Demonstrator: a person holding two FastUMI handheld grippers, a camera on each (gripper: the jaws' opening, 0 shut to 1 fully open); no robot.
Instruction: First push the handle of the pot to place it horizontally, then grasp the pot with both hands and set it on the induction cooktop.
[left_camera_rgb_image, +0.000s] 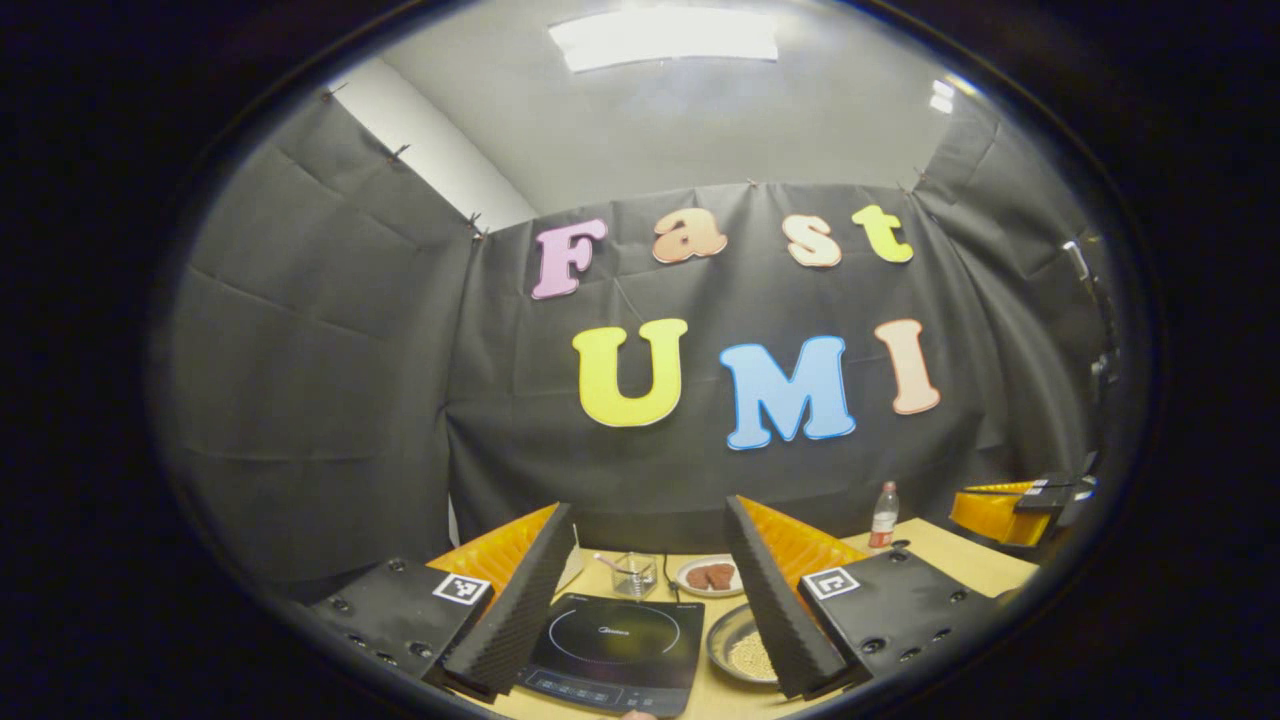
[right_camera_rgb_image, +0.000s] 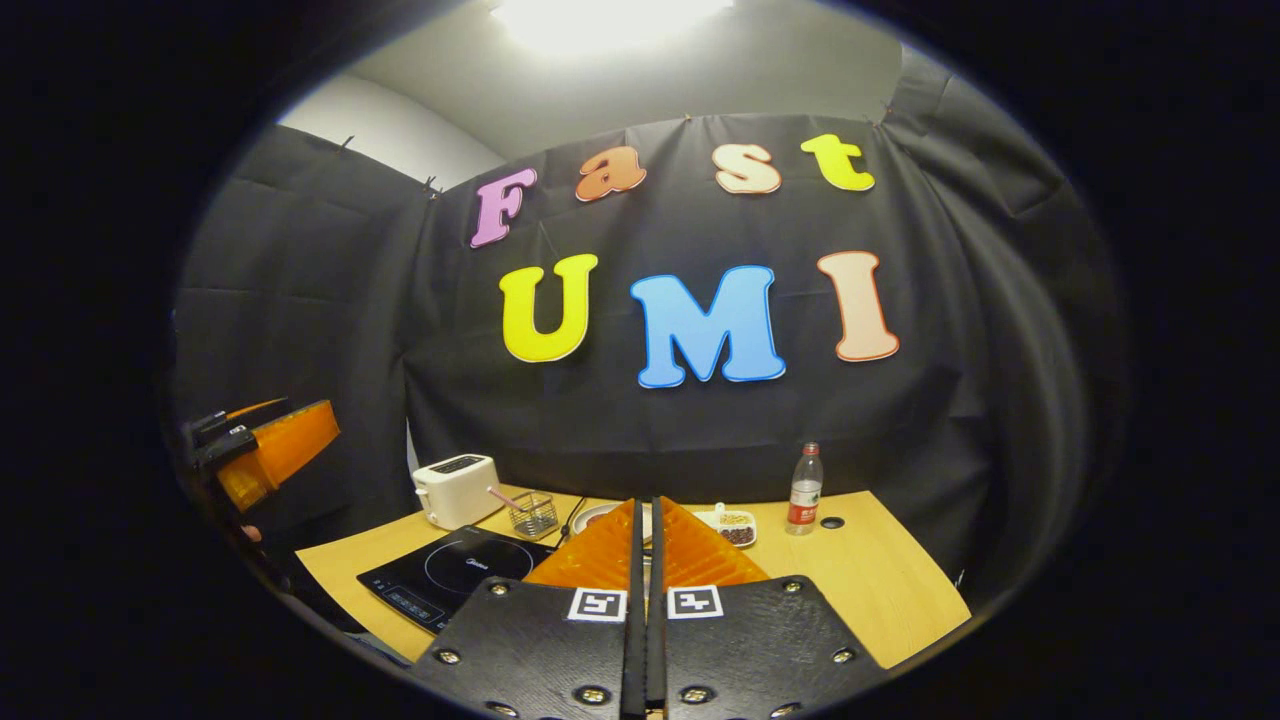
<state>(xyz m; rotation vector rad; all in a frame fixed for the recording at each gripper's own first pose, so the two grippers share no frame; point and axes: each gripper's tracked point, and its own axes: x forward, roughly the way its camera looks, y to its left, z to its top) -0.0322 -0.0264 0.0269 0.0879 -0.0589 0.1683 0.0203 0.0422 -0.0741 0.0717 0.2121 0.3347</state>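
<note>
My left tongs (left_camera_rgb_image: 650, 590) gape wide above the induction cooktop (left_camera_rgb_image: 612, 638); my right tongs (right_camera_rgb_image: 645, 545) are pressed together, empty, over the worktop (right_camera_rgb_image: 880, 590).

The flat glass induction cooktop (left_camera_rgb_image: 615, 640) is glossy black with a thin pale ring. The wooden desk (right_camera_rgb_image: 880, 590) is light tan. The ridged fingers (right_camera_rgb_image: 690, 550) are orange, their black plates carrying black-and-white square markers. The boxy toaster (right_camera_rgb_image: 455, 490) is white.

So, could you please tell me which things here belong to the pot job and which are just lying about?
For the job:
induction cooktop
left gripper, open
right gripper, shut on nothing

Lying about:
toaster
water bottle
wire basket
plate of brown food
bowl of grains
</note>
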